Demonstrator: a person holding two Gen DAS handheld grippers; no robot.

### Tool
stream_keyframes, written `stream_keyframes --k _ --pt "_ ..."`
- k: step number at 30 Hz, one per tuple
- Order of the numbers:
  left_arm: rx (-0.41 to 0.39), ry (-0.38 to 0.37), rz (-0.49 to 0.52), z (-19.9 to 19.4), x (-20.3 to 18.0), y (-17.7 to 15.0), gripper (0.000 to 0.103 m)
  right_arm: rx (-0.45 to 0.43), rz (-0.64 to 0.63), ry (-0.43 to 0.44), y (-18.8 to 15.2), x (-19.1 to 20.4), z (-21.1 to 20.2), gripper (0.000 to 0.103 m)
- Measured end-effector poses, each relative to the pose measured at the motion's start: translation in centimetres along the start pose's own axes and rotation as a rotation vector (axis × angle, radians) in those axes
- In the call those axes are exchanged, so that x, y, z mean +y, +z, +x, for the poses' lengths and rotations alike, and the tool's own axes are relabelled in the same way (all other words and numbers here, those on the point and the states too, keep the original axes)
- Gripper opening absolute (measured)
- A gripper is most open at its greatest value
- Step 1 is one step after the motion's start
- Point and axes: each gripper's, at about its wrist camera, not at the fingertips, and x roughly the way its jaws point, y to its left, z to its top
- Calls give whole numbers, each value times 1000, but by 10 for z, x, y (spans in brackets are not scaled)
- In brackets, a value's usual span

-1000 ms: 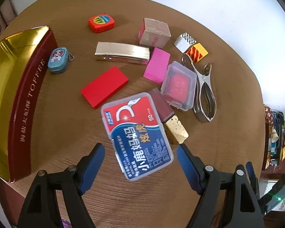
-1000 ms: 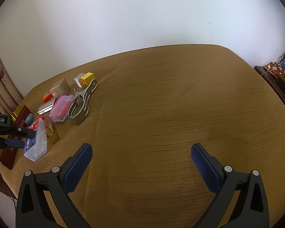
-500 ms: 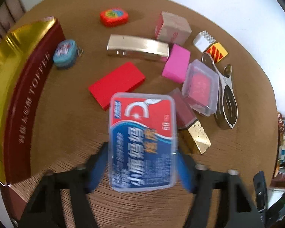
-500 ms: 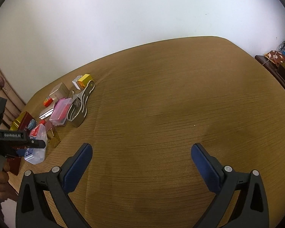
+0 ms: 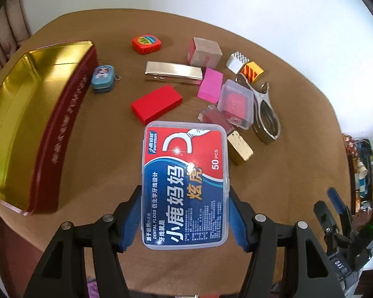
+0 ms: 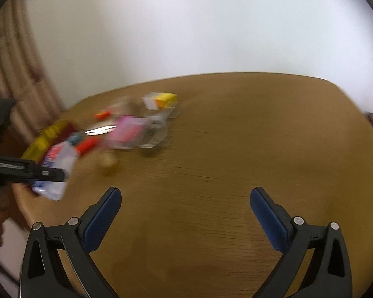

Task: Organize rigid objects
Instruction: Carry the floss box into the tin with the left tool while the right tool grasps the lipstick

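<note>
Left wrist view first: left gripper [image 5: 185, 219] has its blue pads pressed against both long sides of the dental floss box [image 5: 185, 186], a clear plastic case with a red and blue label reading 50 PCS, held above the brown table [image 5: 298, 164]. To its left sits the open gold-lined tin [image 5: 24, 114] with dark red walls, nothing visible inside it. Spread beyond the box lie a red block [image 5: 156, 104], a pink block [image 5: 210, 85], a silver rectangular case [image 5: 173, 72], a small blue tin with a chain [image 5: 102, 75], a red-orange tape measure [image 5: 146, 43], a cardboard cube [image 5: 206, 53], a clear case with a red insert [image 5: 236, 103], a metal clamp [image 5: 266, 114], a gold block [image 5: 240, 147], and two small patterned boxes, one white [image 5: 236, 58] and one orange [image 5: 252, 70]. All of these labels and shapes read sharply here.

Right wrist view: right gripper [image 6: 185, 219] hangs over bare table [image 6: 236, 161] with its two blue pads spread wide apart and nothing between them. This frame is motion-blurred, so the cluster of items is only coloured smears at centre left. It does show, from the side, what the other view cannot: the left gripper [image 6: 46, 172] as a dark bar at the left edge, with the floss box [image 6: 58, 171] clamped at its tip, clear of the tabletop.
</note>
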Motion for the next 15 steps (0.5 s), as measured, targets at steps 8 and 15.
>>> stream_keyframes --k 8,15 --pt "-38 -6 -33 -44 17 -14 64 109 -187 177 25 71 30 95" --pt "-84 -6 -75 -71 47 -13 64 275 -256 197 30 112 81 55"
